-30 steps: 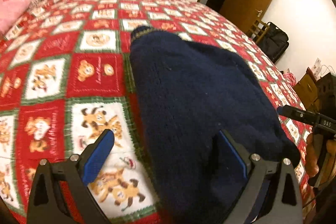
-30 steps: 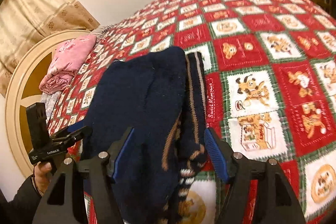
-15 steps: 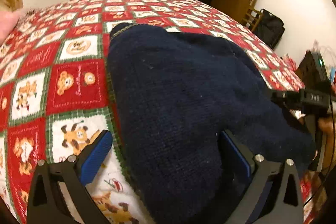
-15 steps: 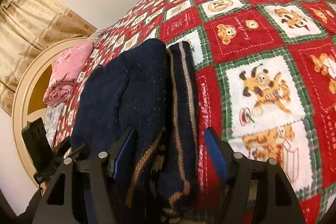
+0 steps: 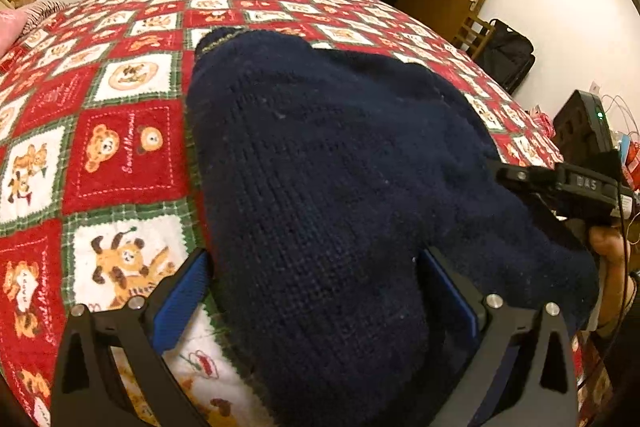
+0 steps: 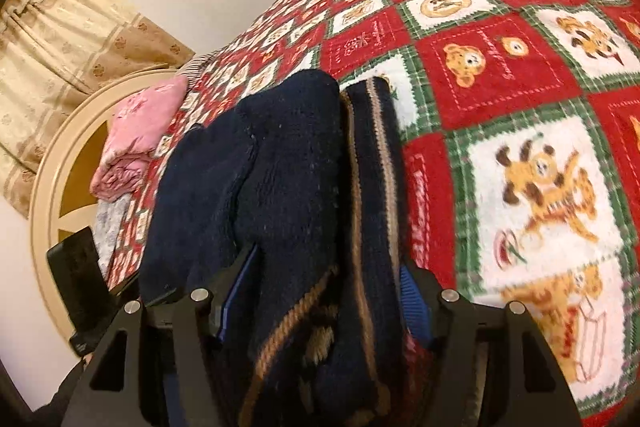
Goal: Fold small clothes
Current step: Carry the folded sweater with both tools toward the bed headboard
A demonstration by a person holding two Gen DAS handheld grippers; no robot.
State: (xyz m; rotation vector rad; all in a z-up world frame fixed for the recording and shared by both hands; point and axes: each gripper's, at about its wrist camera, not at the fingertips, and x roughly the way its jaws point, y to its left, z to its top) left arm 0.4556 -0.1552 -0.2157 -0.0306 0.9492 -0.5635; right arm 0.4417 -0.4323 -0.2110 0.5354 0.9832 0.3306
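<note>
Both tongs, left gripper [image 5: 316,291] and right gripper [image 6: 328,291], sat released, straddling the navy sweater [image 5: 340,167] at lower frame.

The knitted wool sweater [image 5: 340,167] is plain navy blue at frame centre; its striped hem band [image 6: 372,163] shows tan and brown lines on navy. The fleece patchwork blanket [image 5: 120,147] alternates red and white squares with green plaid borders and orange bear and tiger cartoons. The folded fabric bundle [image 6: 140,131] at left is pink. The curtain [image 6: 60,39], upper left, is cream with tan floral motifs.
</note>
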